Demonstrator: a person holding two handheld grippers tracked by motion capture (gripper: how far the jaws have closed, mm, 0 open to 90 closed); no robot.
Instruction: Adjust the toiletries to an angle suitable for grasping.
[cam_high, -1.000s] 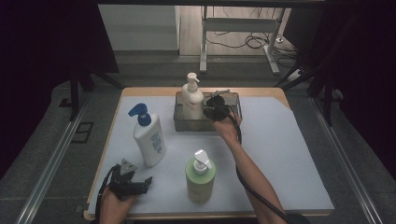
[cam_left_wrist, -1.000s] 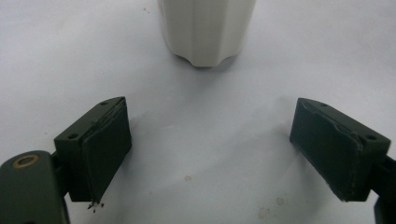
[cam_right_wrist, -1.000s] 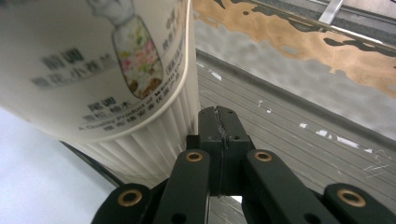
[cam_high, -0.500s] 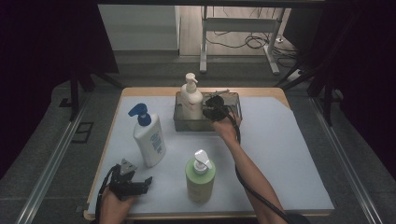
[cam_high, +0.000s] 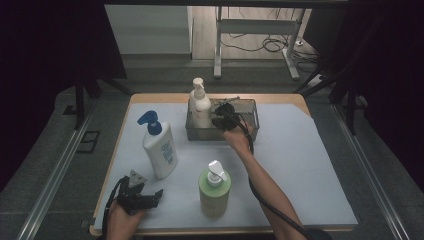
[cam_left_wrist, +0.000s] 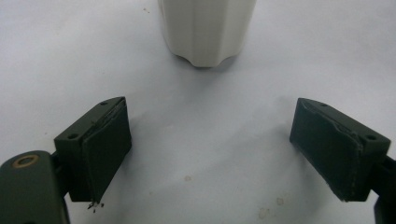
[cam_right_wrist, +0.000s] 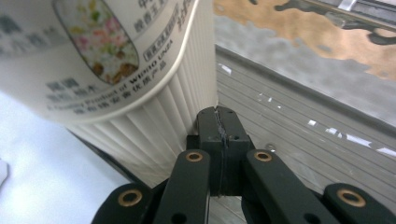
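The right gripper (cam_high: 218, 121) sits inside the grey wire basket (cam_high: 250, 131) at the far edge of the tabletop (cam_high: 310, 165), its fingers (cam_right_wrist: 218, 140) pressed together with nothing between them, their tips against the ribbed side of the cream pump bottle (cam_high: 200, 106) that stands upright in the basket's left end. The step in hand looks like nudging or settling that bottle in the basket, though whether the tips actually push it is hard to say. The left gripper (cam_high: 150, 198) rests near the front left corner, fingers (cam_left_wrist: 105, 144) wide apart and empty, facing the white bottle with the blue pump (cam_high: 159, 149). The green pump bottle (cam_high: 215, 187) stands near the front edge. Next, the right gripper must lift clear of the basket without tipping the cream bottle.
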